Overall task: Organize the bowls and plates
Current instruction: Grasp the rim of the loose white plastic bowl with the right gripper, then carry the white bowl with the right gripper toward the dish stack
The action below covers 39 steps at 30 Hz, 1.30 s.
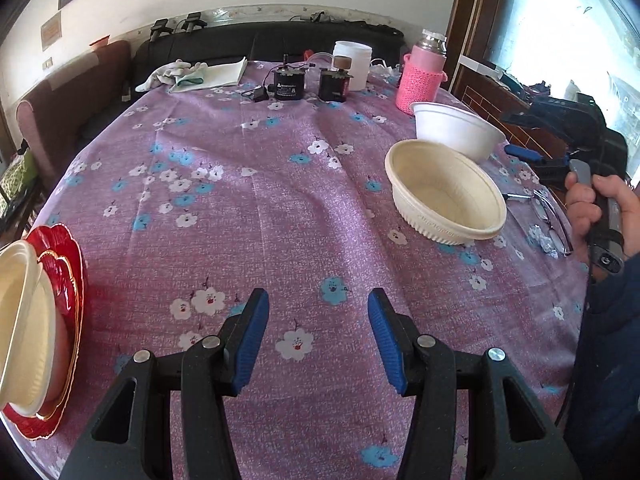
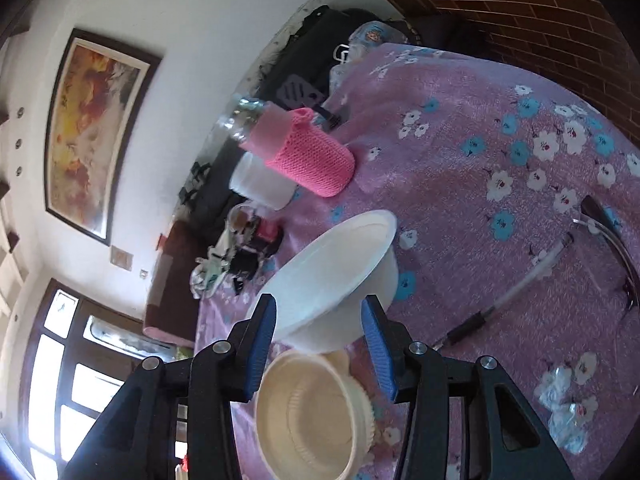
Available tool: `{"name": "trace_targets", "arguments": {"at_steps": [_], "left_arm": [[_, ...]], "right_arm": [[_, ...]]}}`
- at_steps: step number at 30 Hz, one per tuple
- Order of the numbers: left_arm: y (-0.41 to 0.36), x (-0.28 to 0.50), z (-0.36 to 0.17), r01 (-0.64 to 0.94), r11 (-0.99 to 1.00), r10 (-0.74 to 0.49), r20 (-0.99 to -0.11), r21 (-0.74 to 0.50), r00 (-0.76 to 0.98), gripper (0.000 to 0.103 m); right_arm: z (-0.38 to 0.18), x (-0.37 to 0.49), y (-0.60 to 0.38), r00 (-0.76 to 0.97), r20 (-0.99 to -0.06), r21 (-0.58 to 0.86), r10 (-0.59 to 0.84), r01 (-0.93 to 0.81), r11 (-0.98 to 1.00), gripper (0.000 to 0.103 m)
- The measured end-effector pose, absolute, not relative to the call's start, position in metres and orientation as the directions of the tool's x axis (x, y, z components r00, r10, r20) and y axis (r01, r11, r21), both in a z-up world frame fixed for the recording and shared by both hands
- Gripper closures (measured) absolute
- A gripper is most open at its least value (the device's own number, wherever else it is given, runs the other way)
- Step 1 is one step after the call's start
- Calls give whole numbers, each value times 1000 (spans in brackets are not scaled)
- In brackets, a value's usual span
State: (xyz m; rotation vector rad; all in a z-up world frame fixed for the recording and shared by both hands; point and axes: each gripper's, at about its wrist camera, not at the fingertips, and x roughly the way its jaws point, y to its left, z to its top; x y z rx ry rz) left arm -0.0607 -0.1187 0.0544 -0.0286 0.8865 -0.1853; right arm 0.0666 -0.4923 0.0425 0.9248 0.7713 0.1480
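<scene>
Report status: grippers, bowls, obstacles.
Left gripper open, empty. Right gripper open, facing white foam bowl and cream ribbed bowl. Pink knit-sleeved flask beyond.

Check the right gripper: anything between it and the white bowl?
Nothing visible. The right gripper is open and empty, and the white bowl lies straight ahead. The cream bowl sits nearer the camera, below the fingers, not between.

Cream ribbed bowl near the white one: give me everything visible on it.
The cream bowl is round and shallow, matte like moulded pulp or plastic, with a rolled rim, a finely ribbed outer wall and faint embossed lettering near its base. It is empty and stands upright on the floral tablecloth, right beside the white bowl; whether they touch is unclear. In the right wrist view it shows between the open jaws, which do not touch it.
</scene>
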Motion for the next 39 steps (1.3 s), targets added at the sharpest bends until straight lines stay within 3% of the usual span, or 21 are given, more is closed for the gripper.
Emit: {"name": "trace_targets", "arguments": {"at_steps": [4,7,8,13,17,20,24,30,39], "left_arm": [[-122,-60,50,160,981,-183,-773,-107,608,53],[-118,-59,47,148,982,-182,-776,-115,603,53],[-117,-60,46,145,983,-181,-776,-117,604,53],[-108,-60,49,120,985,-173,-769,-126,616,53],[-98,-63,56,94,987,-163,-755,-134,635,53],[-86,-67,61,69,988,-150,-747,-139,647,53],[-65,-70,70,17,987,-130,-730,-161,671,53],[-39,-67,74,-43,983,-102,-718,-181,689,50],[-42,-40,61,-49,983,-98,-740,-174,665,48]], "right_arm": [[27,79,-485,693,-592,732,411,249,634,58],[20,78,-483,685,-593,733,424,241,636,94],[21,77,-483,689,-591,731,420,238,640,95],[37,68,-476,735,-542,729,406,171,663,97],[63,56,-457,766,-432,754,477,17,656,97],[78,50,-423,727,-416,727,547,-95,680,97],[67,45,-356,561,-476,698,677,-228,679,97],[41,32,-277,360,-616,609,701,-347,714,96],[31,25,-266,396,-660,524,639,-367,768,90]]}}
